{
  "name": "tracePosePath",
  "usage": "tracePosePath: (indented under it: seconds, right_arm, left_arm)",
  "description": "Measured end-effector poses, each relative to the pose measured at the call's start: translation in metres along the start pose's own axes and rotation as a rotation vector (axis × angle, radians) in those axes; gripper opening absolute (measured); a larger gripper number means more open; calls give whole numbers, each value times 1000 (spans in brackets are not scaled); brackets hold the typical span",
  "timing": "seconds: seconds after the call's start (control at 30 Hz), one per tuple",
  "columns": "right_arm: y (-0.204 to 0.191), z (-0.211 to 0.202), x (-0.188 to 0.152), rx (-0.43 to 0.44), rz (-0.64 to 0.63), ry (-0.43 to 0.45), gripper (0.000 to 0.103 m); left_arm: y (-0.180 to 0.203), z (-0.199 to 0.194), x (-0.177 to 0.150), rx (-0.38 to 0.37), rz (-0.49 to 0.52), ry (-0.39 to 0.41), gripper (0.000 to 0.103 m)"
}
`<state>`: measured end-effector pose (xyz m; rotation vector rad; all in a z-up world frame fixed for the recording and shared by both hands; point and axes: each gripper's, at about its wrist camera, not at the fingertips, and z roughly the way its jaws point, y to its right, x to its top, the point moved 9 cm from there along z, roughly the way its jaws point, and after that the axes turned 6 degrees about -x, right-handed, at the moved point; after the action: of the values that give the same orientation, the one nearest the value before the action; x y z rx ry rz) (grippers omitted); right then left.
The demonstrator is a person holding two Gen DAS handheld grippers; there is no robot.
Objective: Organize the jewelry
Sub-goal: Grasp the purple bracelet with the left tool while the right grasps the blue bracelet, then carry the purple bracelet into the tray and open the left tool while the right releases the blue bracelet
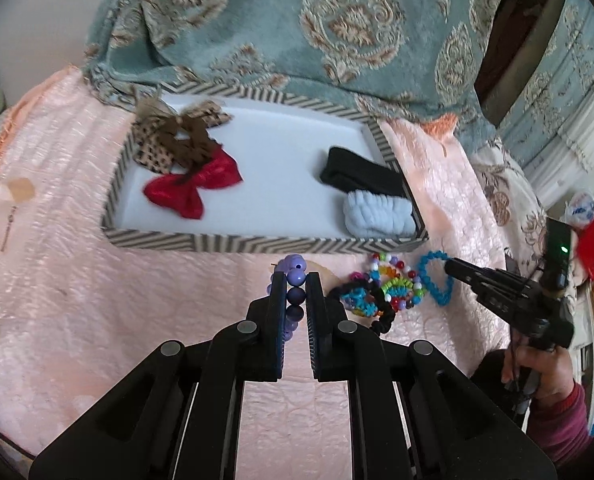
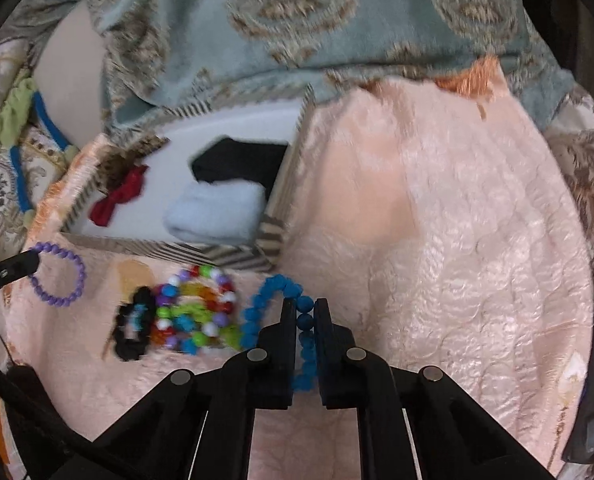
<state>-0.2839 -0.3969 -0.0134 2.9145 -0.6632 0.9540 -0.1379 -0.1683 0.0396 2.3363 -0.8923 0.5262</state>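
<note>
Left tool (image 1: 295,280) closed on the purple bead bracelet (image 1: 293,276), strand pinched between the pads just short of the near rim of the striped tray (image 1: 257,241), evidently for a lift over that rim. Right tool (image 2: 306,312) likewise clamped on the blue bead bracelet (image 2: 275,300), off the tray's near right corner. Remaining multicoloured bracelets (image 2: 193,312) heaped on the pink bedspread (image 2: 437,220) between the two, judged awaiting transfer; bows and folded headbands already inside the tray.

I see the purple bead bracelet (image 1: 293,280) pinched between my left fingers, the blue bead bracelet (image 2: 275,312) between my right. Multicoloured bracelets (image 2: 195,312) and a black one (image 2: 133,326) lie between them.
</note>
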Motion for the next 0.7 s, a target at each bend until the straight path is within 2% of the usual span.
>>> tracePosePath:
  seconds: [0.37, 0.7]
  right_arm:
    - [-36, -62, 37, 63, -73, 132, 8]
    - [-63, -62, 69, 78, -127, 170, 8]
  left_arm:
    - [-9, -26, 24, 42, -15, 67, 8]
    - [-15, -18, 47, 112, 5, 83, 8]
